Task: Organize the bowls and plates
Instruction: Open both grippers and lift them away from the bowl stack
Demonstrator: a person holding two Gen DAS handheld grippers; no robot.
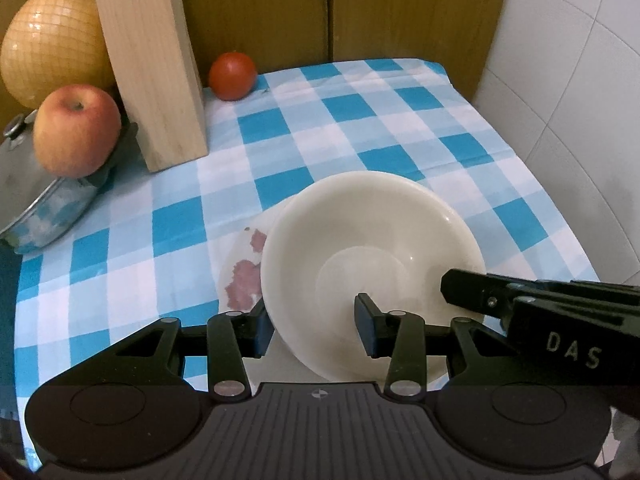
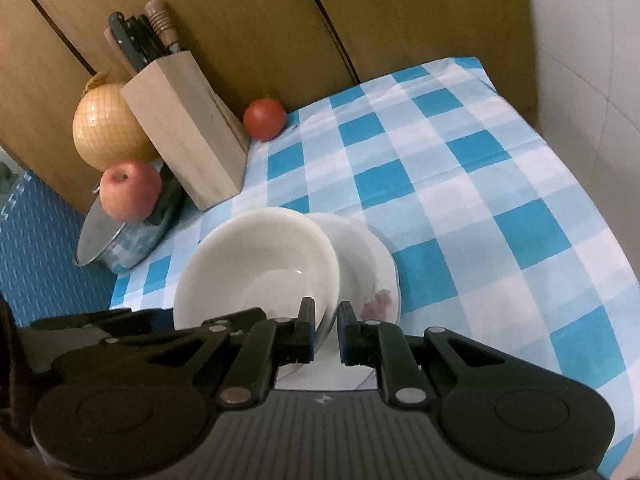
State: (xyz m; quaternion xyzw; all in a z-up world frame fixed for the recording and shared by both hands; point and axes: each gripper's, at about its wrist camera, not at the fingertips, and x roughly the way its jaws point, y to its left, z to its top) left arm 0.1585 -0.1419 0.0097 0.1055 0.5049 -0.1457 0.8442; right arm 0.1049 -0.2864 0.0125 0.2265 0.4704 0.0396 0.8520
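Left wrist view: left tongs (image 1: pixel 316 330) apart astride bowl (image 1: pixel 360 220) rim; right tongs (image 2: pixel 325 330) tight on that rim.

Glossy cream ceramic bowl (image 1: pixel 372 256), matt checked cloth (image 1: pixel 400 128), pale raw wooden knife block (image 1: pixel 152 72), dull metal pot (image 1: pixel 36 200)

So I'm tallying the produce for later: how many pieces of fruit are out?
3: pomelo behind the knife block, apple on the pot lid, tomato by the wall.
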